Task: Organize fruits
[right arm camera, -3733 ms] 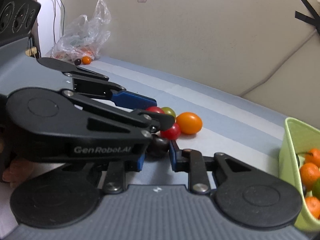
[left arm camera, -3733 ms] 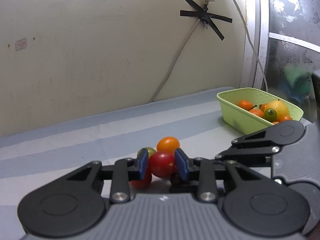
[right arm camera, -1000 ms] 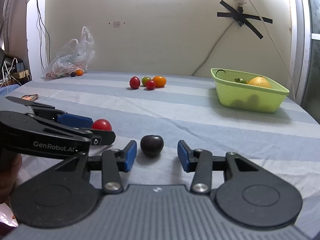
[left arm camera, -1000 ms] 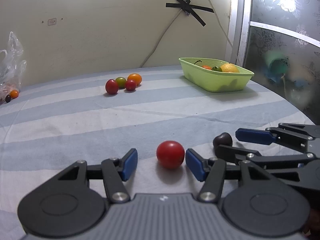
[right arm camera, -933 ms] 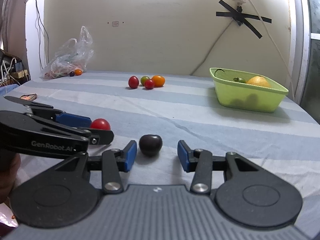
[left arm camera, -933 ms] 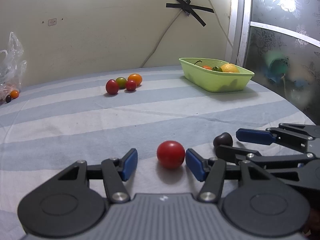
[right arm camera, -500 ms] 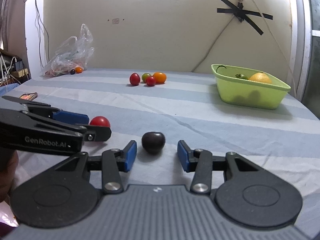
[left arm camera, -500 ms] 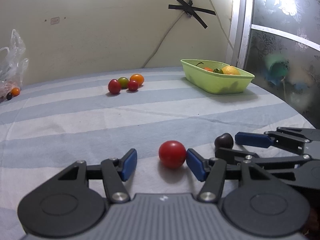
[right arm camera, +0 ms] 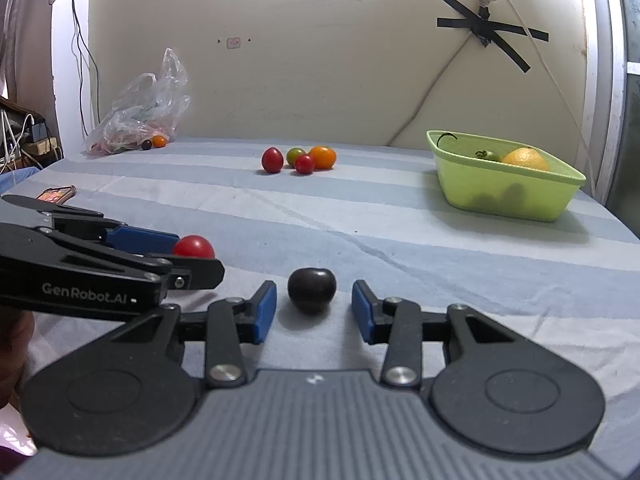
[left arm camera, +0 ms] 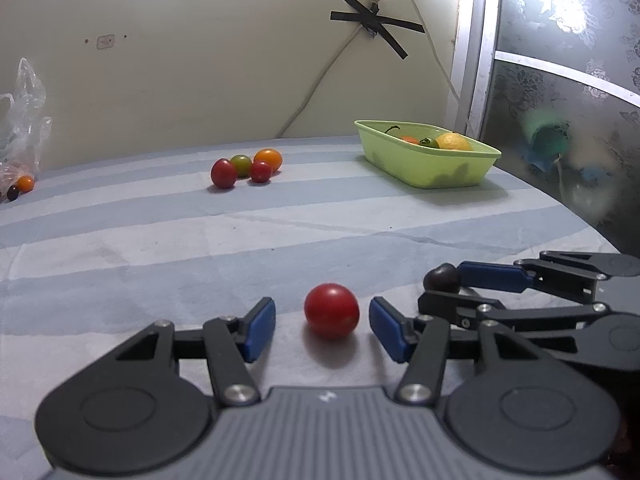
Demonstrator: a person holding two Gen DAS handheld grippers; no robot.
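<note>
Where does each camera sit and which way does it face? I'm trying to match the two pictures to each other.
Left wrist: on the left gripper, low over the striped cloth, facing the wall; its open fingers flank a red tomato; the right gripper enters at right.
Right wrist: on the right gripper, same heading; its open fingers flank a dark fruit; the left gripper enters at left.
Shared: both fruits, the four-fruit cluster, green basket, plastic bag.

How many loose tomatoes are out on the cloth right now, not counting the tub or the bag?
6. A red one between the left gripper's fingers, a dark one between the right's, and four clustered farther back: red, green, small red, orange.
</note>
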